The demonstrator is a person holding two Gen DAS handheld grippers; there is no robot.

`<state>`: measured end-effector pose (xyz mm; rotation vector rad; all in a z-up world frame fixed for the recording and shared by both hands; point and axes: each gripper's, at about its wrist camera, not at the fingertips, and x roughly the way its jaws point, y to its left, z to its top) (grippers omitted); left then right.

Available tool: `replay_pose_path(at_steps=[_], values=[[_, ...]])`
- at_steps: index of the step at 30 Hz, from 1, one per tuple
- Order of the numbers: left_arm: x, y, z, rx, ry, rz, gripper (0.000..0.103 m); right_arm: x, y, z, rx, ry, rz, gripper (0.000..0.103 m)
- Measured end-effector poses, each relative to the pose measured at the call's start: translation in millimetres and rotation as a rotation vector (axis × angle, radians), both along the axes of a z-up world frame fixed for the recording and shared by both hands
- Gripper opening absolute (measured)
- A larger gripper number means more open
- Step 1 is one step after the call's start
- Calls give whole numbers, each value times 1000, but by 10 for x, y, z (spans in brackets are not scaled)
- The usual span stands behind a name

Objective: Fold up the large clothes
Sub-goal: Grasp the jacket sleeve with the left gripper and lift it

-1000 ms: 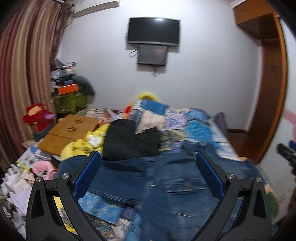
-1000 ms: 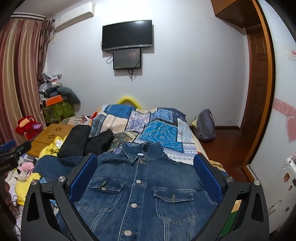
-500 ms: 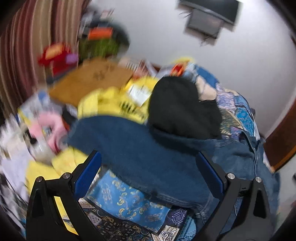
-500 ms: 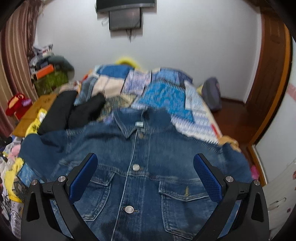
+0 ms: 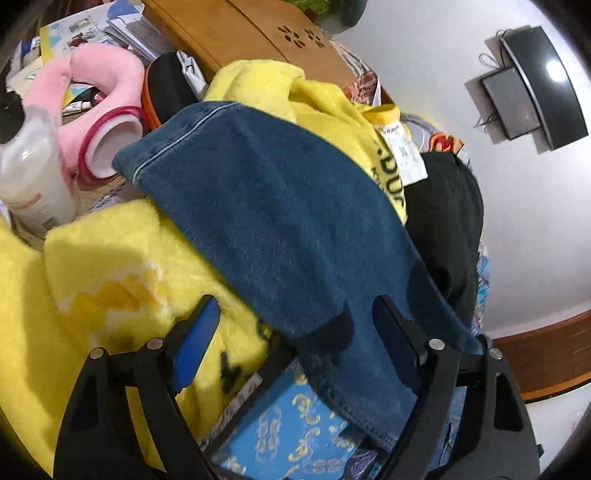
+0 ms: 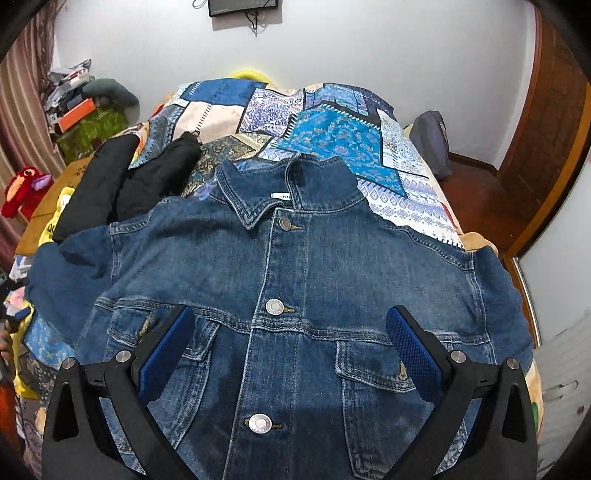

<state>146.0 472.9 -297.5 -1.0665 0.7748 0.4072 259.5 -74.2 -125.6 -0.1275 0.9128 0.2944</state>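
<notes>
A blue denim jacket lies face up and buttoned on the patchwork bedspread, collar toward the far wall. My right gripper is open and empty, hovering just above the jacket's chest between the two pockets. In the left wrist view the jacket's left sleeve stretches out over yellow clothes, cuff at the far end. My left gripper is open and empty, its jaws straddling the sleeve near the shoulder end, close above it.
Yellow fleece garments lie under and beside the sleeve. A black garment lies left of the jacket. A white bottle, a pink pillow and a wooden lap table crowd the bed's left side. A wooden door stands right.
My left gripper has swung left and down from a level view of the room to close above the jacket's sleeve. My right gripper has dropped lower over the jacket's chest. Both stayed open.
</notes>
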Motion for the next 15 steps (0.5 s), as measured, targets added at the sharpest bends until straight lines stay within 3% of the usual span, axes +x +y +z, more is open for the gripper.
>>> replay_pose_path(at_steps=[3,7,9,13,15], values=[[84,22,83,52,-13,9,80,17,9,-32,-11,11,0,103],[290,160,-1,90,56,6,49,-14,-7,11,-6,-6,-4,103],[346,194,-32,109,90,9,42,-37,-18,51,-1,-17,-7,103],[328,70,195,221,137,7,14,-85,-72,140,13,-39,-9,103],[328,-22,360,280,154,-13,9,-106,-96,187,18,-49,-12,103]])
